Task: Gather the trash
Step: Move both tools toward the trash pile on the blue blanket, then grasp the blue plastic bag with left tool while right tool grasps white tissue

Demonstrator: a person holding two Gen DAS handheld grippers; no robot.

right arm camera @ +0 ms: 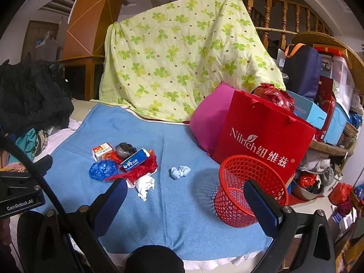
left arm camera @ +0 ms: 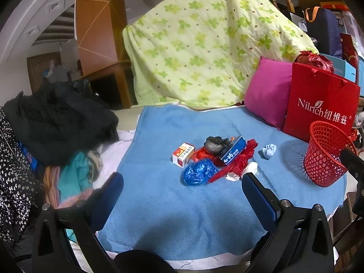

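Note:
A heap of trash lies on the blue blanket (left arm camera: 159,204): an orange-and-white box (left arm camera: 183,154), a blue plastic wad (left arm camera: 198,172), a dark crumpled wad (left arm camera: 215,144), a blue carton (left arm camera: 234,151), red plastic (left arm camera: 236,163), white tissue (left arm camera: 251,169) and a pale blue paper ball (left arm camera: 269,150). A red mesh basket (left arm camera: 326,155) stands to the right. My left gripper (left arm camera: 182,188) is open and empty, in front of the heap. My right gripper (right arm camera: 185,192) is open and empty, between the tissue (right arm camera: 145,185) and the basket (right arm camera: 248,187); the paper ball (right arm camera: 180,172) lies just ahead.
A red paper bag (right arm camera: 261,141) and a pink cushion (right arm camera: 208,122) stand behind the basket. A green clover quilt (right arm camera: 182,54) hangs at the back. Dark clothes (left arm camera: 59,122) are piled left of the blanket. Boxes and bags crowd the far right (right arm camera: 329,104).

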